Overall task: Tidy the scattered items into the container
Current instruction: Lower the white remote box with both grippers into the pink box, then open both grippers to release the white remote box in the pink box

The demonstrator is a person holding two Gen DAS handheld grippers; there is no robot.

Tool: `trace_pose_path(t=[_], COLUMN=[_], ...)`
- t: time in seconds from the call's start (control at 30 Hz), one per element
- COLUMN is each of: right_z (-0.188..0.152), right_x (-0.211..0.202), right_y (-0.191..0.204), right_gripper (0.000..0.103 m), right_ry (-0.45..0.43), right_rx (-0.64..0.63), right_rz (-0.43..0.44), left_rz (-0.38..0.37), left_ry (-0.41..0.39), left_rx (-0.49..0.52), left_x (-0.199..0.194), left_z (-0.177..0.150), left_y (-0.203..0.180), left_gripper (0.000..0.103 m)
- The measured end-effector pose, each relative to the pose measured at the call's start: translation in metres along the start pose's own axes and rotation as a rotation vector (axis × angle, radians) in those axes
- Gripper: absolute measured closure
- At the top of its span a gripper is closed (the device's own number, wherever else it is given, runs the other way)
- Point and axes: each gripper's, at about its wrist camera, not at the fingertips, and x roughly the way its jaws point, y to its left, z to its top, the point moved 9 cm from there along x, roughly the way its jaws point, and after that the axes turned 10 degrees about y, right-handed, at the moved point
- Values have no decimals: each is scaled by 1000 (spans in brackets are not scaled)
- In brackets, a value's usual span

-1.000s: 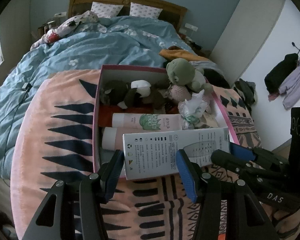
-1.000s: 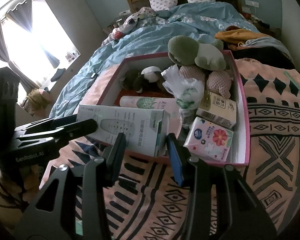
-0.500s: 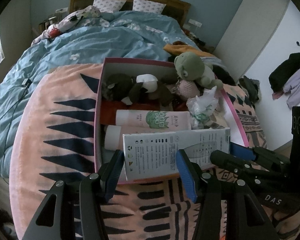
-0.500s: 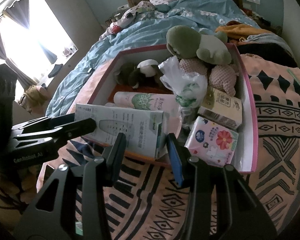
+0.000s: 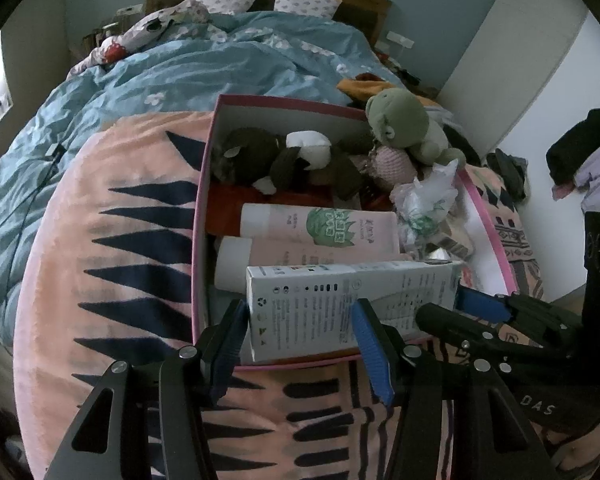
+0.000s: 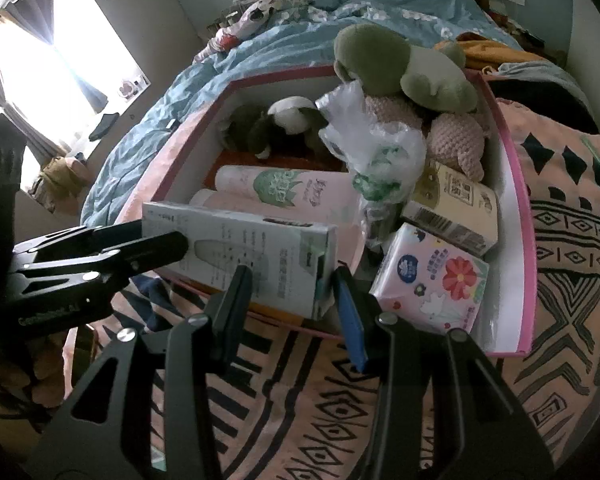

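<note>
Two grippers on one long white box (image 5: 340, 296), one at each end. Left gripper (image 5: 302, 320): fingers clamped on the box's left end, pads flat on its sides. Right gripper (image 6: 290, 286): fingers clamped on the other end, the same way. Needs both, most likely, for keeping such a long box level and not tipping. Hangs crosswise over the near wall of the pink-edged container (image 5: 204, 216), at 6 o'clock of it in the left view. Hard to tell whether touching that wall or not. Looks like the putting-in step, nearly done. Sits on a peach and black blanket (image 5: 120, 260) on a bed, that container, and looks very full. Pink tubes (image 5: 320, 226) side by side near the middle, just past the box. Dark soft toy (image 5: 260, 156) at 11 o'clock, green soft toy (image 5: 400, 124) on top of the pile at 1 o'clock, perhaps for lack of room lower down. Crinkly plastic bag (image 6: 380, 148) near the middle in the right view, with a flowery tissue pack (image 6: 432, 280) at 4 o'clock and a small brown carton (image 6: 452, 208) at 3 o'clock by the right wall. Leaves only a thin free strip along the near wall, probably the reason for holding the box long-ways there. Calls for a slow drop, then letting go with both grippers together. Could end up leaning on the tubes or on the wall's edge, not flat.
</note>
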Motion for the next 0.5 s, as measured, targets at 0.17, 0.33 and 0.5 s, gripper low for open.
trace_pose_path(t=[0.17,0.33,0.5], right_z=[0,1,6], right_x=[5,3,-7], right_y=[2,-1,-3], right_gripper=[57,57,57], right_ry=[10,3,-38], right_rx=[-15,-9,-12], right_rz=[-25,-30,-61], left_rz=[0,-18,-24], left_ry=[-3,-14,-33], left_rx=[-5,-2,10], left_x=[1,-1,-4], left_z=[-1,-1,0], left_y=[-1,-3,-7], left_gripper=[48,48,48])
